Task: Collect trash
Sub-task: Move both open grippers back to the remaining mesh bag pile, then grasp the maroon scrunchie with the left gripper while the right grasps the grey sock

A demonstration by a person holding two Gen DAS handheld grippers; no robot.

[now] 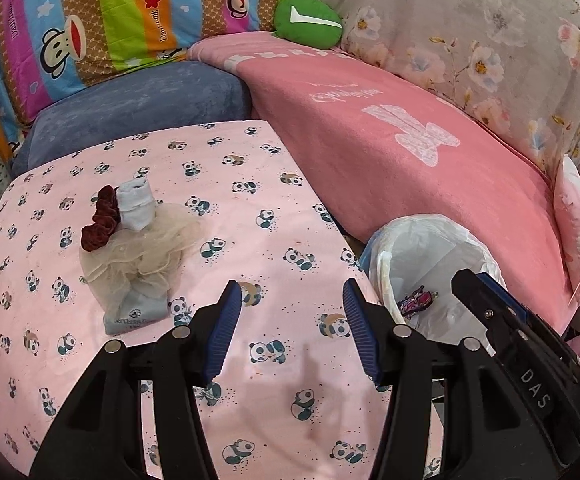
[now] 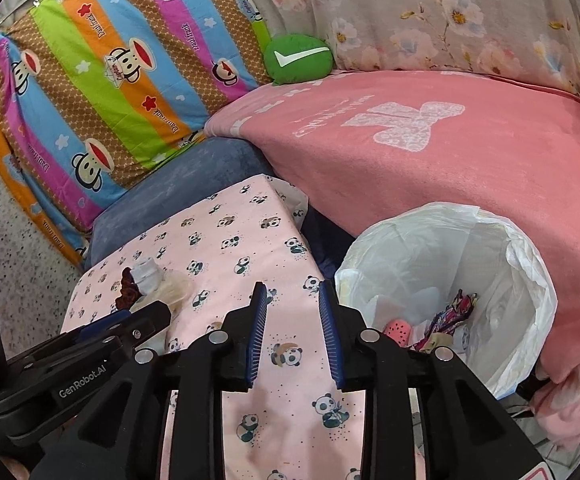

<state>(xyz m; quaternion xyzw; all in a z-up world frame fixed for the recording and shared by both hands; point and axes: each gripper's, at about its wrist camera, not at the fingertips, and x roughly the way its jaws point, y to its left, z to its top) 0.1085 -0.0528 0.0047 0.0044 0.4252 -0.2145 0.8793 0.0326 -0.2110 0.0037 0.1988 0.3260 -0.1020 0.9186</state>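
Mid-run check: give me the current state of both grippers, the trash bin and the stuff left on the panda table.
left gripper: open, empty, over the table.
right gripper: open, empty, at the table edge beside the bin.
trash bin: upright, lined with a white bag, some trash inside.
pile on the table: dark red scrunchie, beige mesh and light blue packets, heaped together, not yet picked up.

You are looking at bare panda cloth (image 1: 274, 240) lying open ahead of your left gripper (image 1: 292, 320), with the heap of scraps (image 1: 138, 248) sitting off to its left. The bin's mouth (image 2: 450, 264) is gaping open beside your right gripper (image 2: 292, 336), while the pink blanket (image 2: 470, 168) is crowding its far rim.
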